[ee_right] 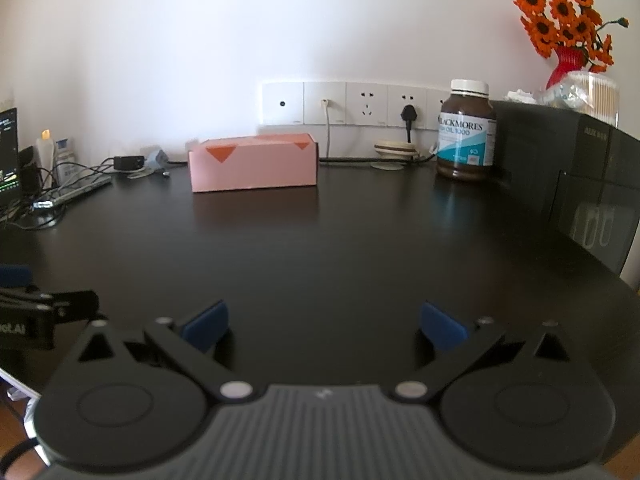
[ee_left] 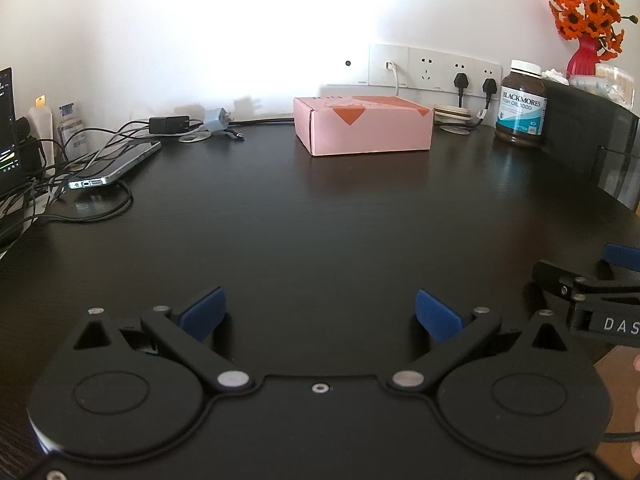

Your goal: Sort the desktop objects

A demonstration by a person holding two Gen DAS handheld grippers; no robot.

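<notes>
A pink cardboard box [ee_left: 362,125] stands at the back of the dark desk [ee_left: 320,220]; it also shows in the right wrist view [ee_right: 253,165]. A brown fish oil bottle [ee_left: 521,103] stands to its right, near a black unit; it shows in the right wrist view too [ee_right: 466,130]. A phone [ee_left: 114,165] lies at the left among cables. My left gripper [ee_left: 320,314] is open and empty above the near desk. My right gripper [ee_right: 324,324] is open and empty too, and shows at the right edge of the left wrist view [ee_left: 592,292].
A black unit [ee_right: 580,168] lines the right side, with a red vase of orange flowers [ee_right: 564,36] on top. Wall sockets [ee_right: 360,104] with plugs, chargers [ee_left: 192,122] and tangled cables [ee_left: 60,184] sit at the back and left. A screen [ee_left: 6,128] stands at far left.
</notes>
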